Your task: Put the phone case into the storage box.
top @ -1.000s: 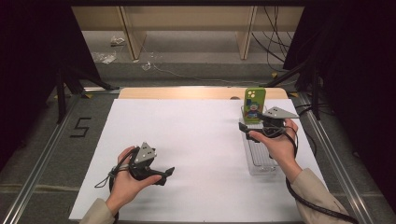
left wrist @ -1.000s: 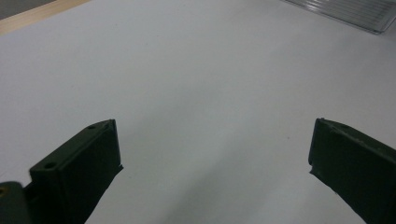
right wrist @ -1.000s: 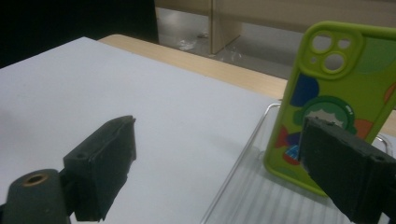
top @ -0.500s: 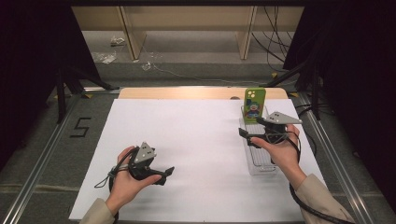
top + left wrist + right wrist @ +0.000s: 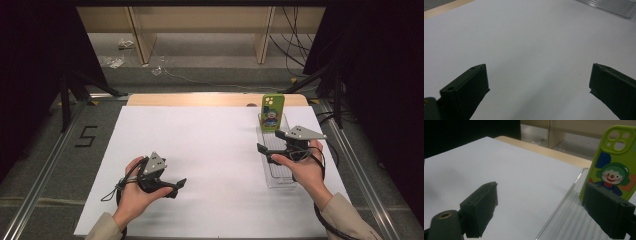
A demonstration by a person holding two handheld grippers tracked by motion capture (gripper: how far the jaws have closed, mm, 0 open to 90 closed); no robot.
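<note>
The green phone case (image 5: 272,112) with a clown picture is standing upright at the far end of a clear ribbed tray (image 5: 278,176), which is lying along the right side of the white worktop (image 5: 210,150). The right gripper (image 5: 265,150) is hovering over the middle of the tray, just in front of the case, with its jaws spread wide and pinching nothing; in the right gripper view the case (image 5: 615,162) is rising just behind one jaw, apart from it. The left gripper (image 5: 177,185) is sitting in the person's left hand (image 5: 134,192) low over the bare worktop at the near left, well apart from the tray, its jaws also spread wide with nothing between them
</note>
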